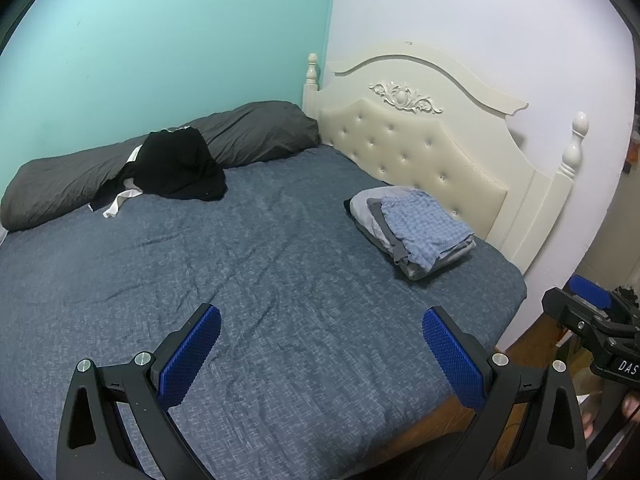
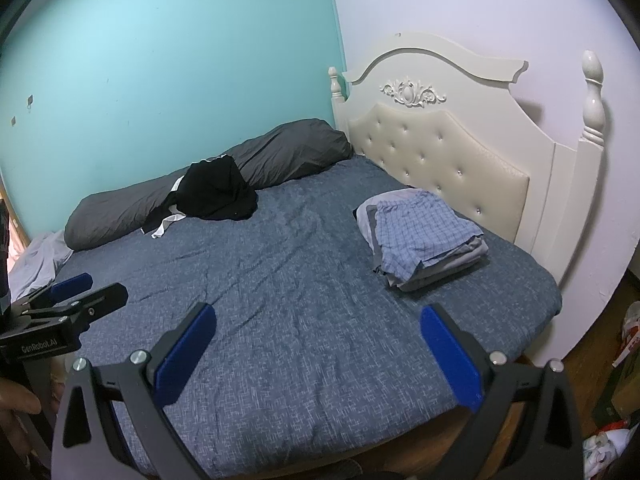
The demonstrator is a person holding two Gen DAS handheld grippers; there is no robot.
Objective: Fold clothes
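Wide bare blue sheet (image 1: 260,280) lies between the folded stack (image 1: 416,228) by the headboard (image 1: 420,144) and the black clothes (image 1: 176,168) heaped against the grey pillow (image 1: 248,132) along the teal wall, while the left claw (image 1: 320,344) and right claw (image 2: 316,344) hover spread and empty above the bed's near edge.

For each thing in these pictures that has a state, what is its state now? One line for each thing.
left gripper: open, holding nothing, above the bed
right gripper: open, holding nothing, above the bed
black garment: unfolded, crumpled, lying partly on the grey duvet
stack of clothes: folded, checked blue piece on top, near the headboard
grey duvet: rolled up along the green wall
bed cover: spread out, slightly wrinkled
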